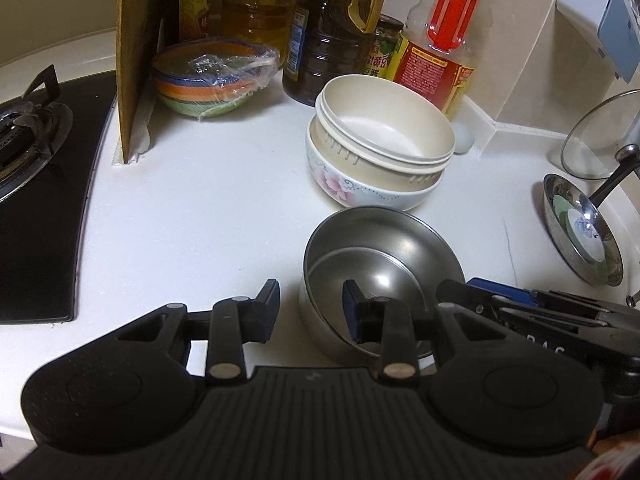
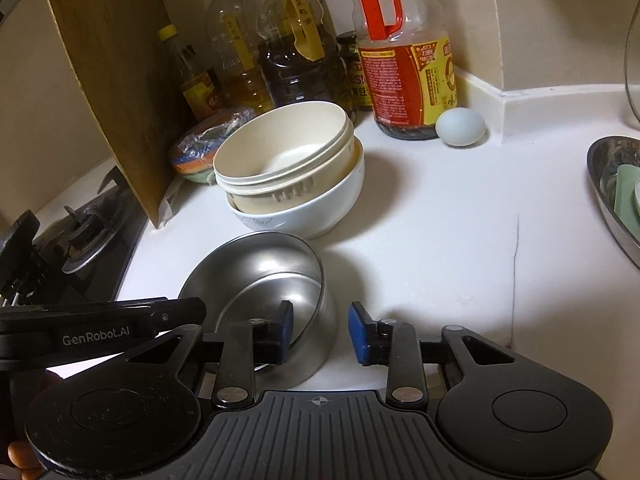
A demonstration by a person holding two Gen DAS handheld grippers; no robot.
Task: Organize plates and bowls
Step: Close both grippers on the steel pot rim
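Your left gripper [image 1: 310, 310]: matte black ribbed body, two round dotted discs, silver pivot pins, blue pads [image 1: 352, 304] on fingers. Your right gripper [image 2: 320, 330]: same build, small crosshair mark on ribbed body, blue pads [image 2: 360, 336].

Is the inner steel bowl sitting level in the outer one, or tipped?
Tipped. In both views the inner bowl leans inside the outer bowl, its rim slanted.

steel bowl [image 1: 380, 264] sat at front of counter [image 1: 208, 208] | stacked bowls [image 1: 380, 148] just behind it | bottles [image 1: 332, 40] lined up at back | stove [image 1: 36, 184] off left | wrapped bowls [image 1: 212, 80] tucked behind board [image 1: 138, 52]
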